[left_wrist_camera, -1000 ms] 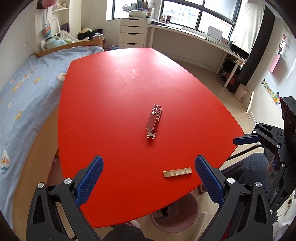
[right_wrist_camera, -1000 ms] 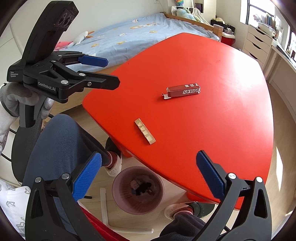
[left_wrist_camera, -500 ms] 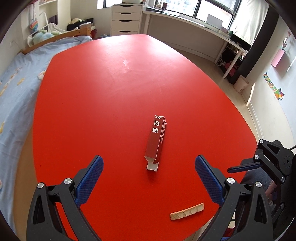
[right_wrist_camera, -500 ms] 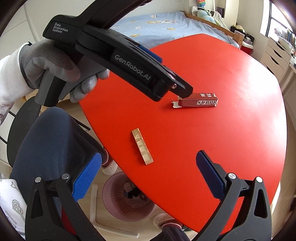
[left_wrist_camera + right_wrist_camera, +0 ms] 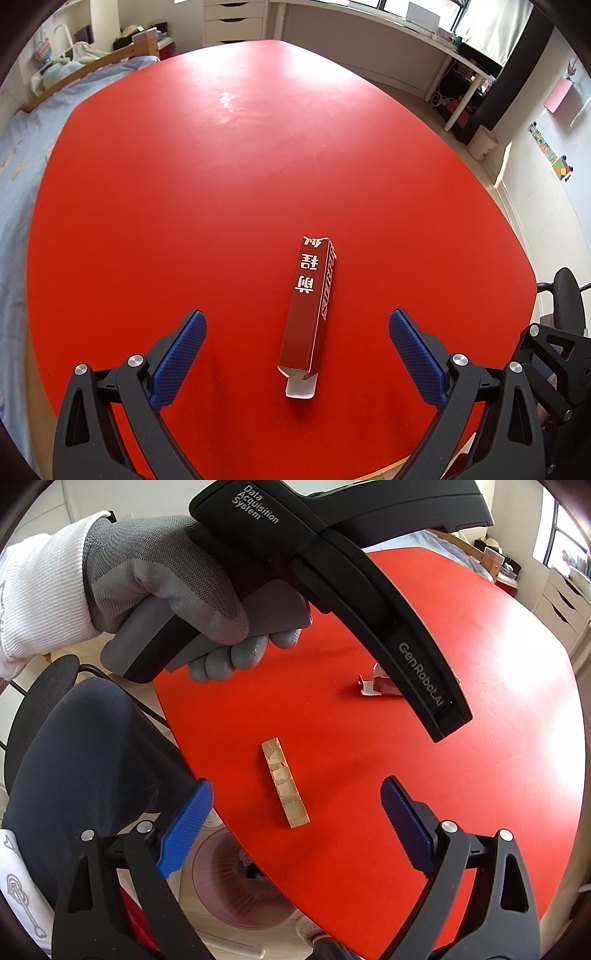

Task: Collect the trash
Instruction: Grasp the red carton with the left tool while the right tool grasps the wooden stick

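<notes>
A long dark red carton [image 5: 311, 306] with white lettering lies on the red table [image 5: 184, 184], its open flap end toward me. My left gripper [image 5: 297, 349] is open and empty, its jaws to either side of the carton's near end, just above the table. A flat tan cardboard strip [image 5: 284, 783] lies near the table's front edge. My right gripper [image 5: 295, 825] is open and empty, with the strip's near end between its jaws. In the right wrist view the left gripper's body hides most of the carton [image 5: 378, 685].
A pink waste bin [image 5: 240, 882] stands on the floor under the table's front edge, by my legs. A bed [image 5: 22, 147] runs along the table's left side. A black chair [image 5: 565, 295] is at the right.
Both grippers have moved forward and down. The left closed in on the red carton; the right closed in on the tan strip. Both stayed open.
</notes>
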Tool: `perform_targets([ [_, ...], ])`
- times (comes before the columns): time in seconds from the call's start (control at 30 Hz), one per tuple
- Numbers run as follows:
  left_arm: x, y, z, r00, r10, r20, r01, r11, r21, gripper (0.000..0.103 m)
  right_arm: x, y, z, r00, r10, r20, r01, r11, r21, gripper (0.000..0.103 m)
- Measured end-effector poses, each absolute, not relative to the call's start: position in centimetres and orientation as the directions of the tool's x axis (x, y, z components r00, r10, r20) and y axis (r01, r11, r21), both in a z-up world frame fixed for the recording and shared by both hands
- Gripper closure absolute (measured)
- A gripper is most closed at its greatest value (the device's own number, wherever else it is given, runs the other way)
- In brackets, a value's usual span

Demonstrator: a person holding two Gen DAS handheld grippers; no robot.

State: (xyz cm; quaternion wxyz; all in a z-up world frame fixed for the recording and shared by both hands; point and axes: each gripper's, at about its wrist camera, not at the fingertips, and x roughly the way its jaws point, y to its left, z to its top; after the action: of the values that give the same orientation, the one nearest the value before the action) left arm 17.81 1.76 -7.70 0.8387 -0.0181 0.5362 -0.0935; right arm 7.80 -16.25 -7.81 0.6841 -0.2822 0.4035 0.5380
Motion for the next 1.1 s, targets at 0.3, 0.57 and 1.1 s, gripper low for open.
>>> perform_targets([
  [0.3, 17.7, 1.4, -7.5, 0.411, -0.139, -0.901, 0.137, 0.986, -0.09, 0.069, 8.2, -16.2, -8.8, 0.11, 0.494, -0.862, -0.966, 0.259, 0.026, 0.06],
  [0.57, 17.8, 1.3, -7.4, 0.399, -0.149, -0.905, 0.149, 0.984, -0.097, 0.088, 8.1, -16.0, -8.6, 0.104, 0.493, -0.864, -0.965, 0.262, 0.033, 0.091],
  [1.1, 15.4, 2.0, -3.9, 0.464, -0.133, -0.876, 0.099, 0.99, -0.098, 0.088, 7.8, -16.9, -7.0, 0.139, 0.491, -0.86, -0.946, 0.324, 0.032, 0.092],
])
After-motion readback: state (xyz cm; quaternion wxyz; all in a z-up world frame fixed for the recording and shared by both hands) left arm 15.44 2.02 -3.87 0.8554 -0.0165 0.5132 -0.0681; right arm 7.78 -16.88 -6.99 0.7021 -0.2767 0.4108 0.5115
